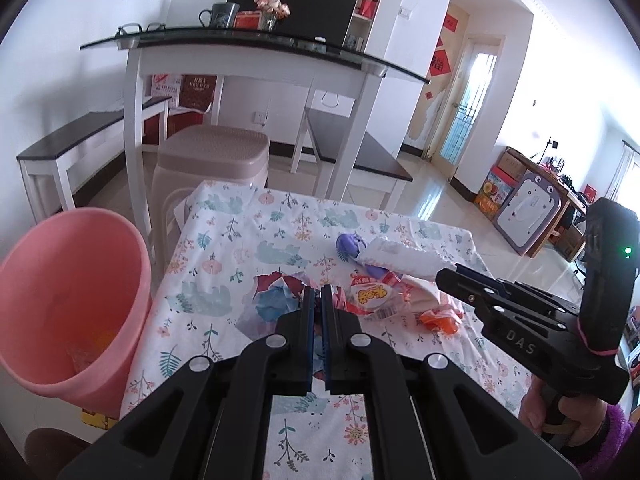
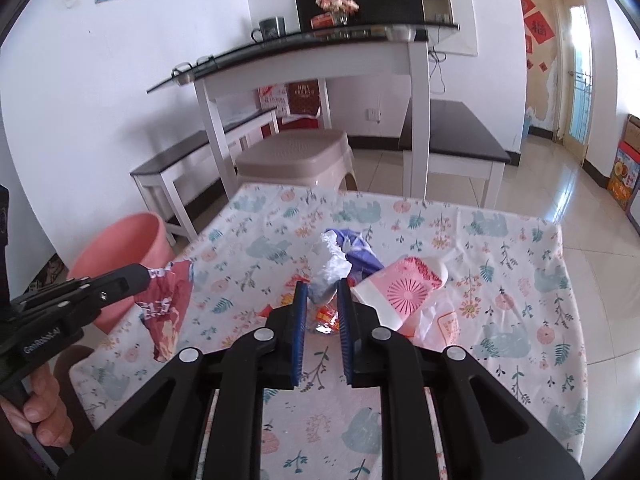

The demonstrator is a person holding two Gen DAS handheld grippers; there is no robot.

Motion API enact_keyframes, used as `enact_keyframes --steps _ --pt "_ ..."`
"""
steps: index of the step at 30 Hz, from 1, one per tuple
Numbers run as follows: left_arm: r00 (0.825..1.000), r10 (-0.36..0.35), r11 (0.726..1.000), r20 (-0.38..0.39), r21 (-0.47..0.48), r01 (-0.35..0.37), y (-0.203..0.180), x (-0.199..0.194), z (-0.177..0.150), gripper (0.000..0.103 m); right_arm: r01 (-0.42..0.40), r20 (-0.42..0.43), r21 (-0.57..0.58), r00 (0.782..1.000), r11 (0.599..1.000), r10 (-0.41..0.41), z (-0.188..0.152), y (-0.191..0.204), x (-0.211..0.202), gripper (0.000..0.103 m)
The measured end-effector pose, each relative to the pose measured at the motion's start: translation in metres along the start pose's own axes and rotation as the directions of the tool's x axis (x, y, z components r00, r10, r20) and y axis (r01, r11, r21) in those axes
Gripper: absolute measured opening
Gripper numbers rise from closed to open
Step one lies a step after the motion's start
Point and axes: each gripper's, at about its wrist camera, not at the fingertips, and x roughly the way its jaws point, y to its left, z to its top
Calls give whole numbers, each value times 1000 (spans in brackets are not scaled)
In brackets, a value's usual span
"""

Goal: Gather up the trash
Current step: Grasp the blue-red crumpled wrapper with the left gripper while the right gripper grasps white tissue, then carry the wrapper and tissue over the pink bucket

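My left gripper (image 1: 319, 291) is shut on a crumpled red and blue wrapper (image 1: 272, 296), held just above the floral tablecloth (image 1: 224, 248). In the right wrist view that red wrapper (image 2: 168, 304) hangs from the left gripper (image 2: 142, 274), near the pink bin (image 2: 120, 248). My right gripper (image 2: 322, 286) has its blue pads pressed on a crinkled white plastic wrapper (image 2: 332, 266). Around it lie a purple wrapper (image 2: 362, 252) and a pink and white packet (image 2: 404, 288). The left wrist view adds a yellow and red snack bag (image 1: 372, 296) and an orange scrap (image 1: 440, 318).
The pink bin (image 1: 72, 300) stands on the floor off the table's left edge, with some trash inside. A beige plastic stool (image 1: 216, 156) and a white glass-topped table (image 1: 248, 64) stand behind the cloth. Tiled floor (image 1: 436, 196) opens to the right.
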Motion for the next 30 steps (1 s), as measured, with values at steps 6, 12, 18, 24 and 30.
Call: enact_keyframes --steps 6,12,18,24,30 --pt "998 10 1000 56 17 -11 -4 -21 3 2 -17 41 -22 999 1000 18 5 14 -18 15" --pt "994 31 999 105 15 -33 -1 -40 8 2 -47 58 -58 997 997 51 8 33 -26 15" --pt "987 64 998 149 -1 -64 8 -57 11 2 -80 63 -96 994 992 87 10 54 -28 15" --pt "976 117 993 182 -27 -114 24 -71 13 2 -124 62 -133 989 983 133 16 78 -24 15" --pt "966 167 985 197 -79 -154 51 -82 13 3 -179 49 -170 981 969 190 20 108 -18 15"
